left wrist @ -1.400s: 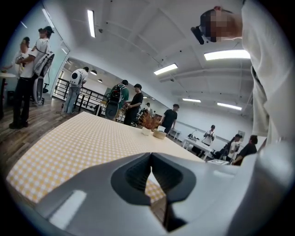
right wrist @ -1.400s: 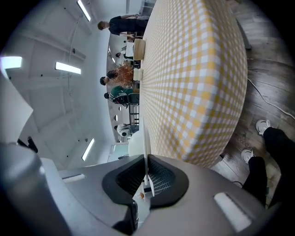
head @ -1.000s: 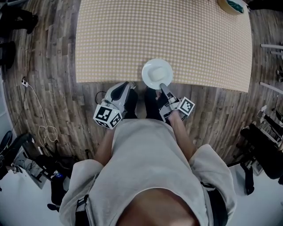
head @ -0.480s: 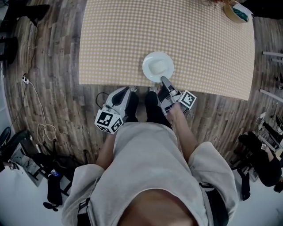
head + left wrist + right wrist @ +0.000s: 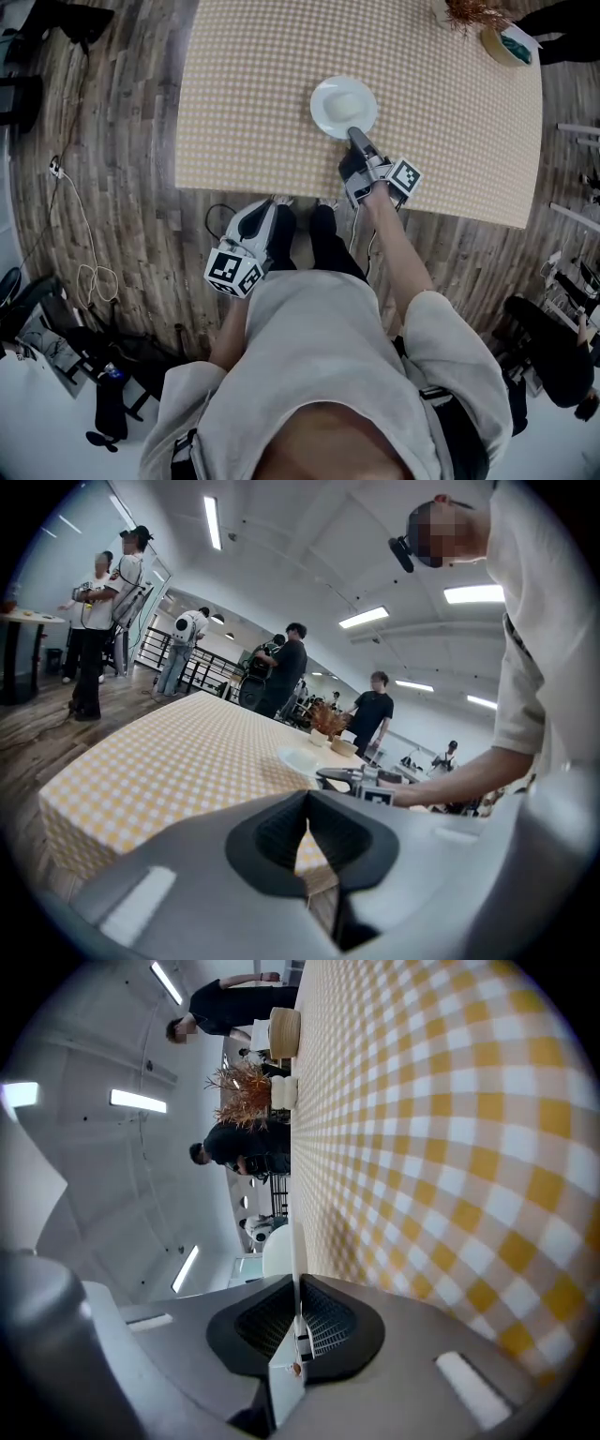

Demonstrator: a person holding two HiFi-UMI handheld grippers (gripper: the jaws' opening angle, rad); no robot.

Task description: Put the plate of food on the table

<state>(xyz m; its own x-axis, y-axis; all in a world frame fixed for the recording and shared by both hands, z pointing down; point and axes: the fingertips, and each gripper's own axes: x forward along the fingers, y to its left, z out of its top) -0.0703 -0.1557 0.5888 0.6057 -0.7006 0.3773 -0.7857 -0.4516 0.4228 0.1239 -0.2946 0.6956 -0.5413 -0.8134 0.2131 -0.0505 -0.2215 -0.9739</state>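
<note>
The right gripper pinched the plate at five o'clock (over the table); the left gripper sat closed, empty.

The plate is over the surface, in from the front edge and right of the middle; whether it rests there is hard to tell. The right claw sits at its near rim. The left claw hangs before the front edge, over the floor, to the left. At the far right corner stands a bowl, a dried plant left of it.
</note>
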